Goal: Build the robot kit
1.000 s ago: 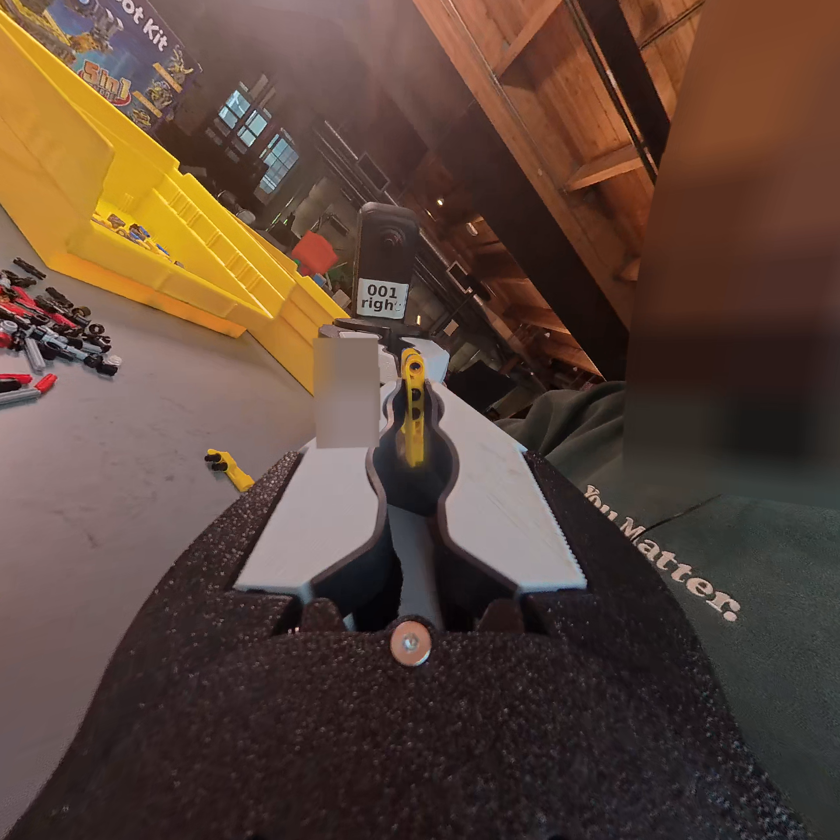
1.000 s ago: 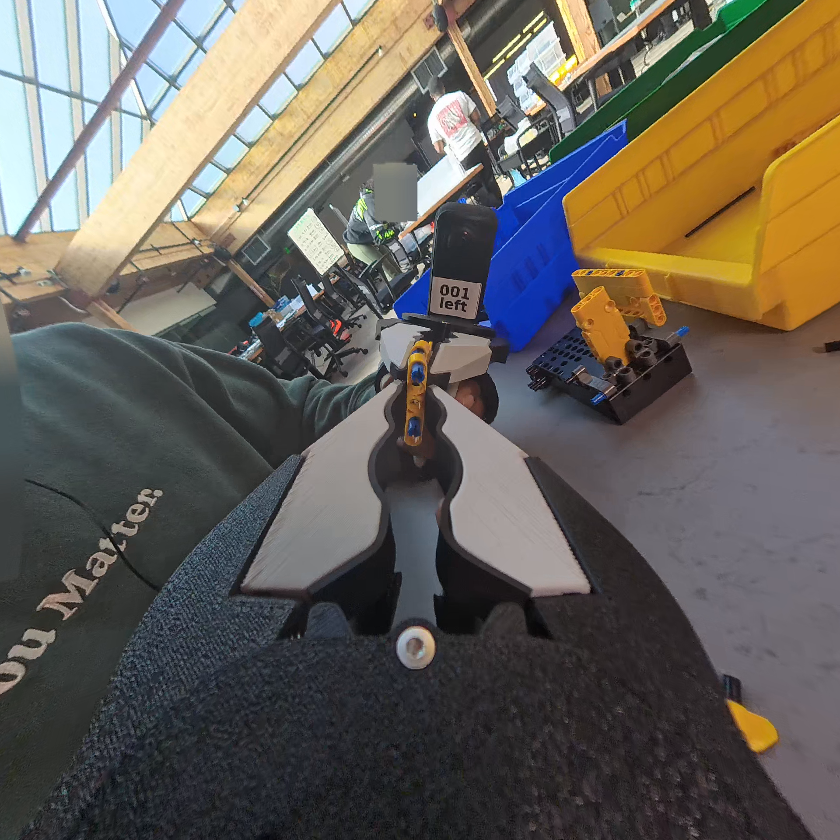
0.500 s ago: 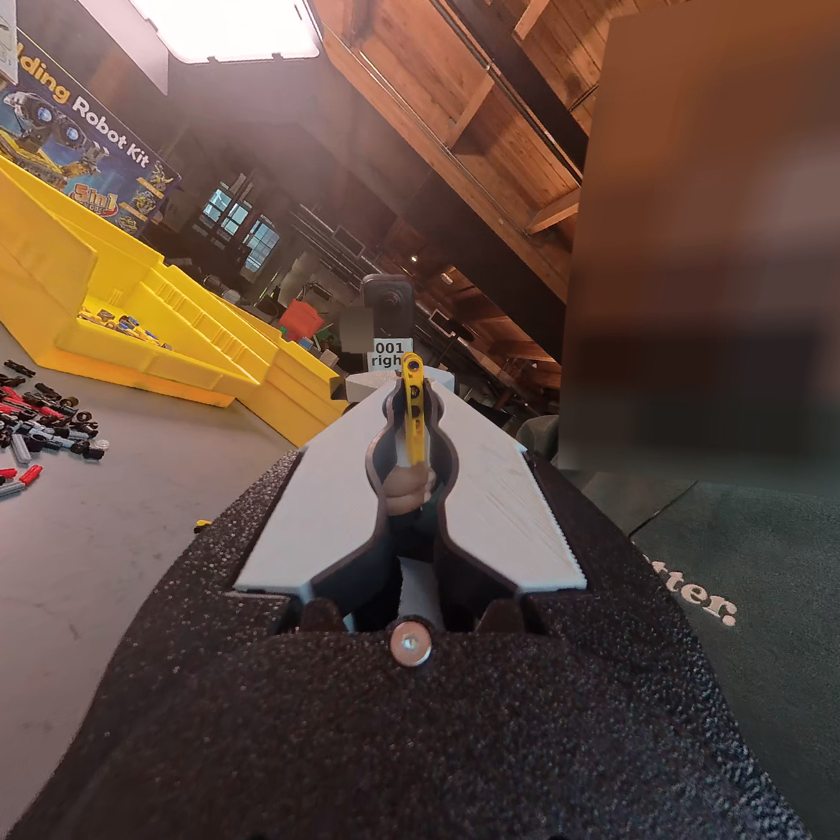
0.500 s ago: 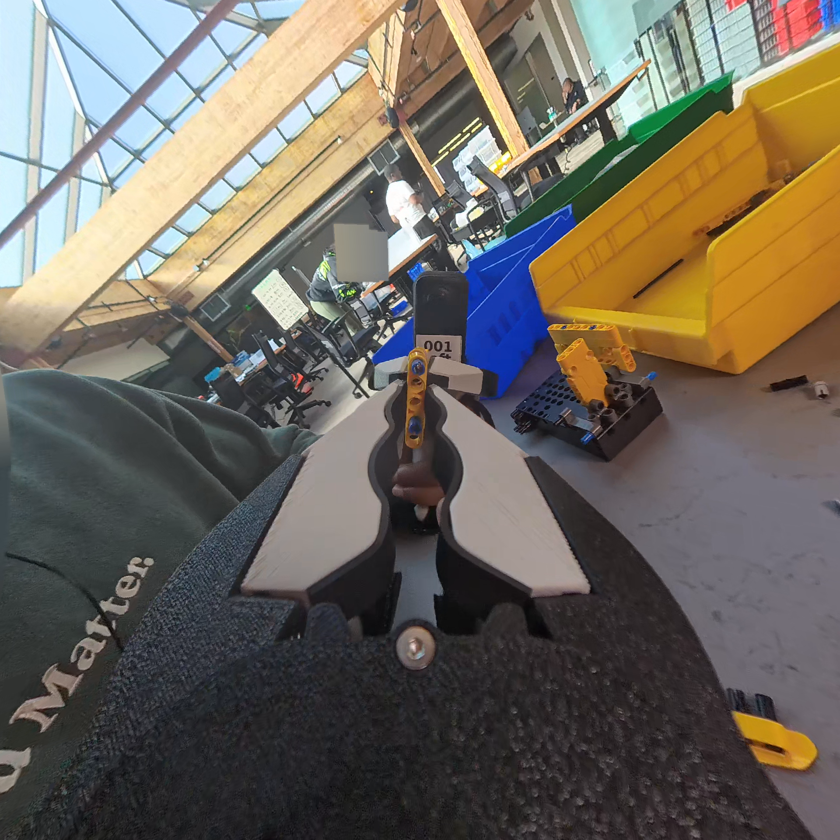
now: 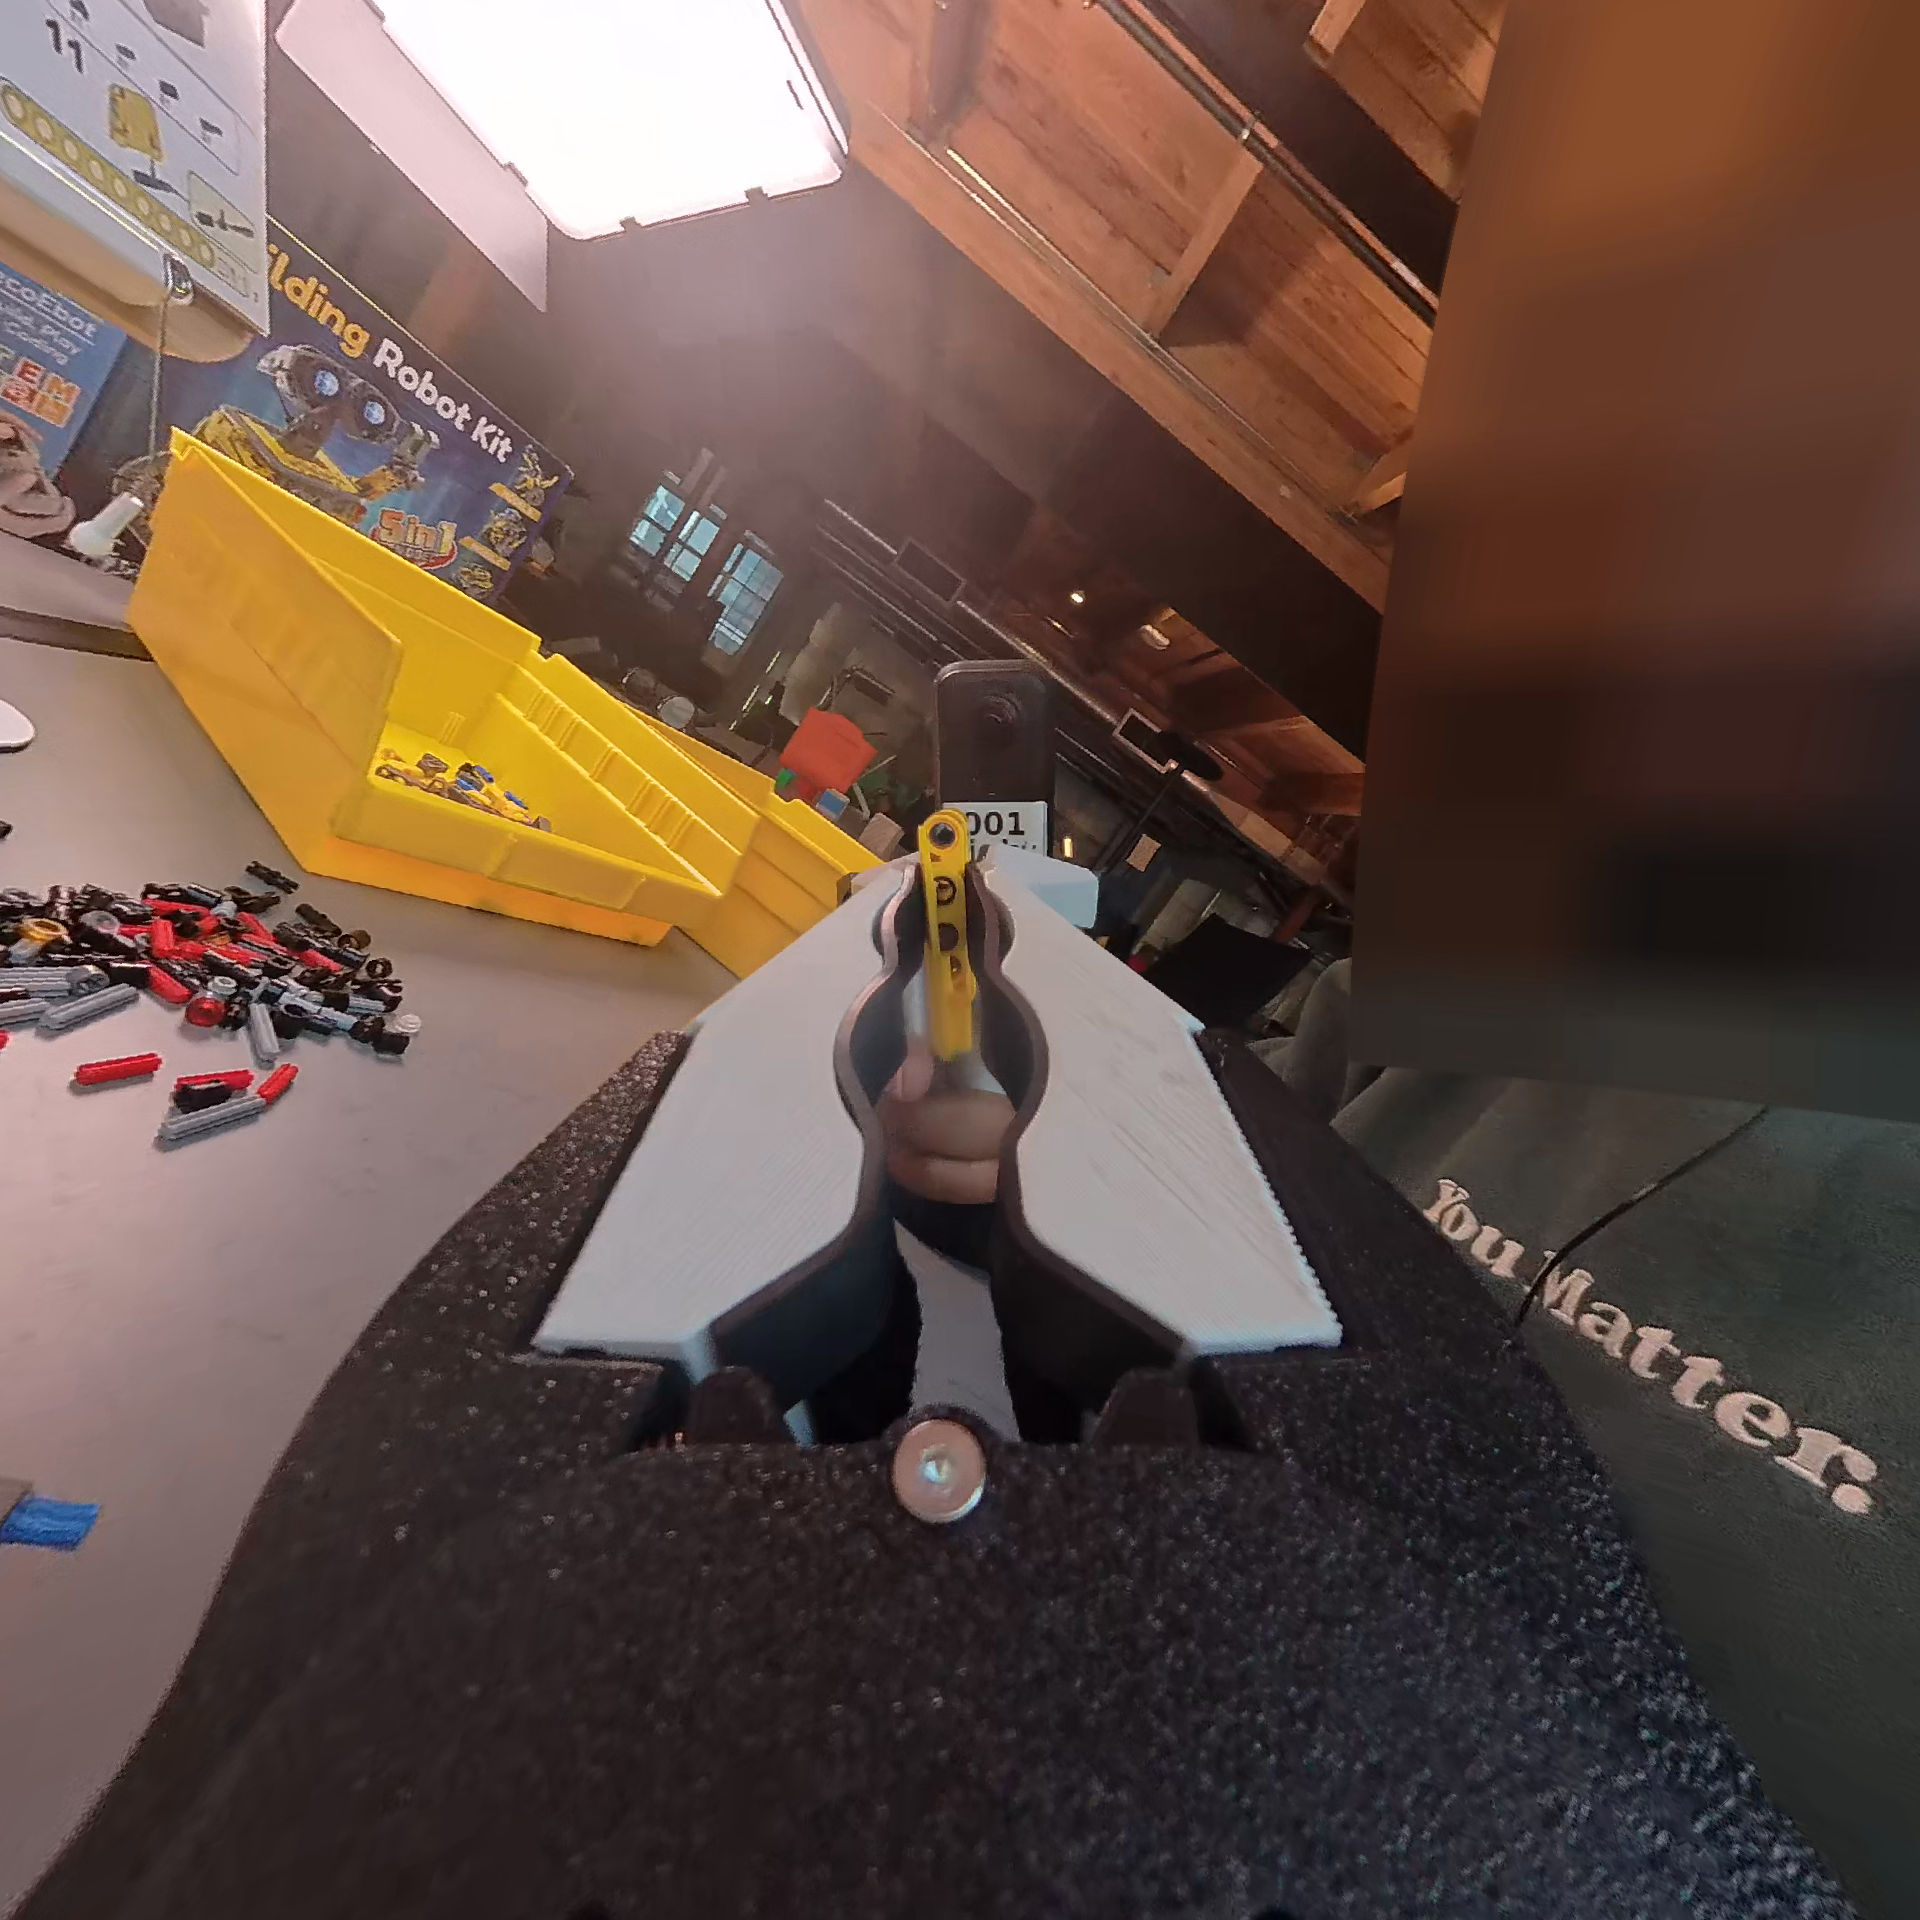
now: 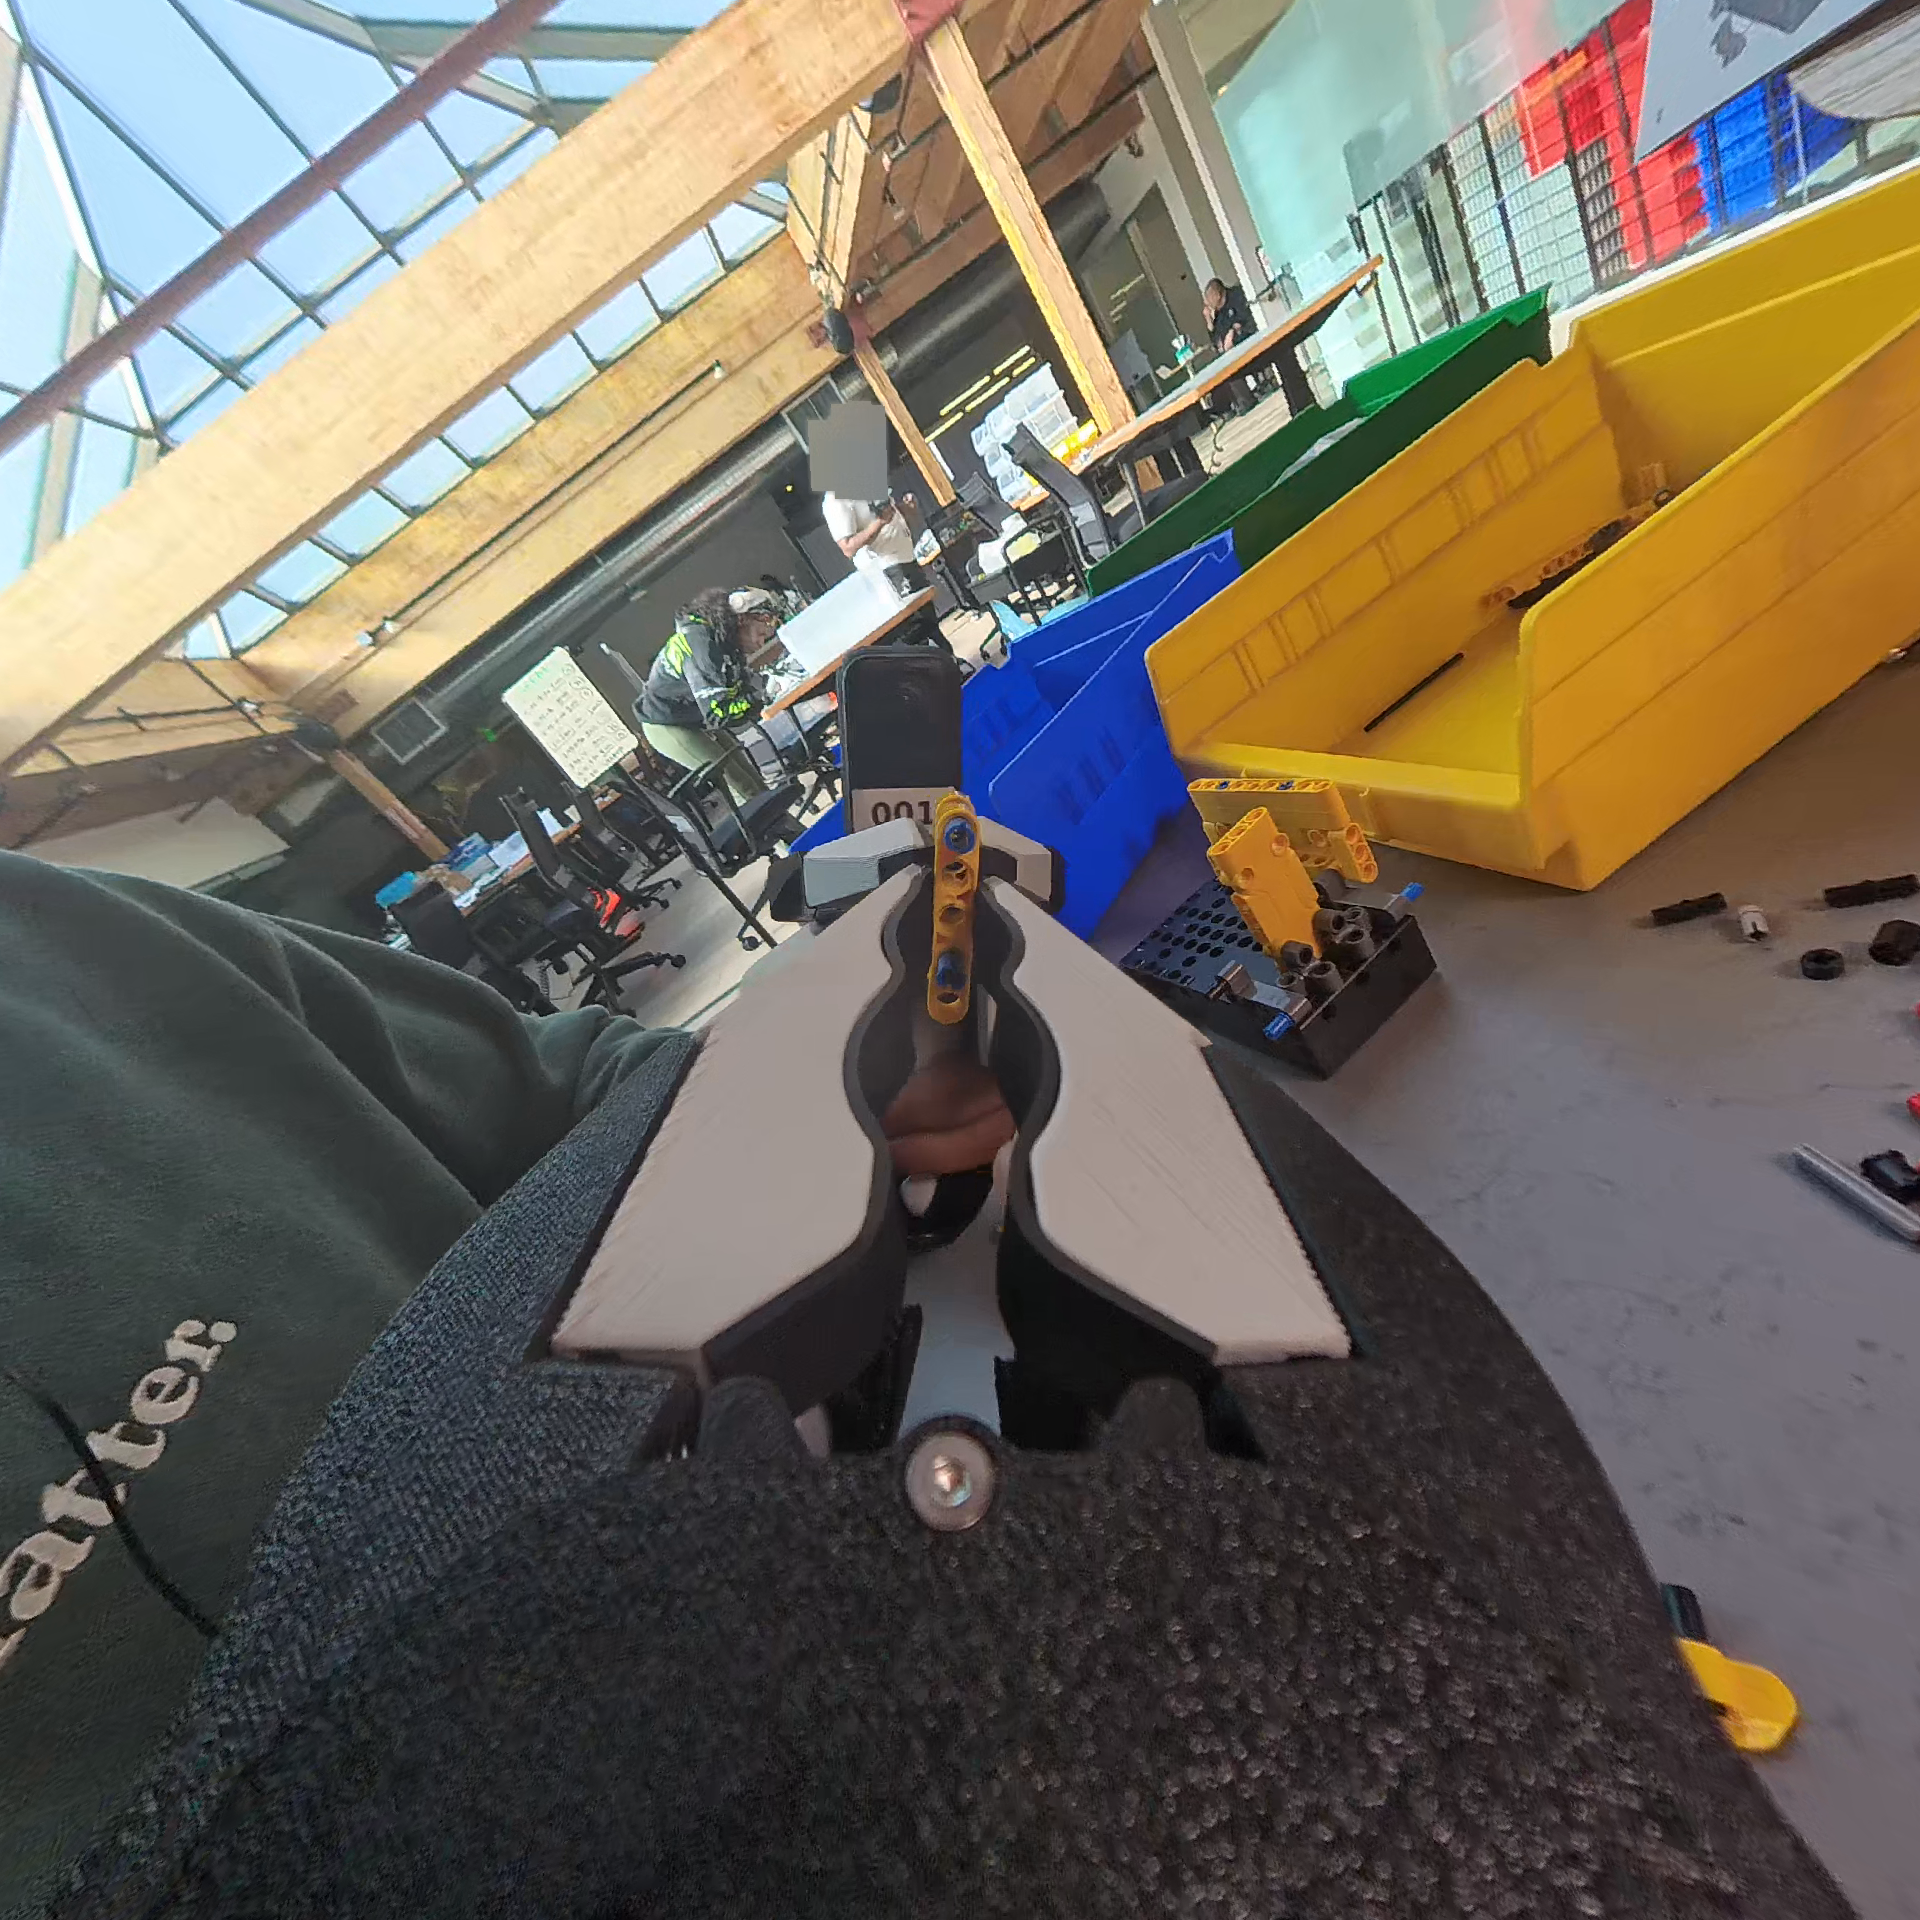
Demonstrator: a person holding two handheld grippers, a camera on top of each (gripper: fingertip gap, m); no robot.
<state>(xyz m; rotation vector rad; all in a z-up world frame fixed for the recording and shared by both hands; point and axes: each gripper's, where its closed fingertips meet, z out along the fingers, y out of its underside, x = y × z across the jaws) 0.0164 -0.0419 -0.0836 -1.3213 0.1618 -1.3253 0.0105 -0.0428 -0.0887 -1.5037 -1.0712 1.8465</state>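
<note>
My left gripper [image 5: 945,896] is shut on a thin yellow beam with holes [image 5: 948,961], held upright above the grey table [image 5: 312,1195]. The right gripper's black body [image 5: 992,727] faces it just beyond. In the right wrist view my right gripper [image 6: 954,896] is shut on a yellow beam with blue pins [image 6: 951,920], and the left gripper's black body [image 6: 899,717] is right behind it. I cannot tell if both hold the same beam. A person's hand shows through each gripper's gap.
Yellow bins [image 5: 416,707] and a pile of small red, black and grey parts [image 5: 197,966] lie left. A black base with yellow parts [image 6: 1288,935], a blue bin [image 6: 1081,727], a yellow bin [image 6: 1558,665] and a yellow piece [image 6: 1740,1704] lie right. A green sweatshirt [image 6: 208,1091] is close. The grippers are tip to tip, or close to it.
Both grippers stay shut on yellow beams. Both views have swung and rolled, showing more of the table and bins. The facing gripper looks smaller, so farther off.
</note>
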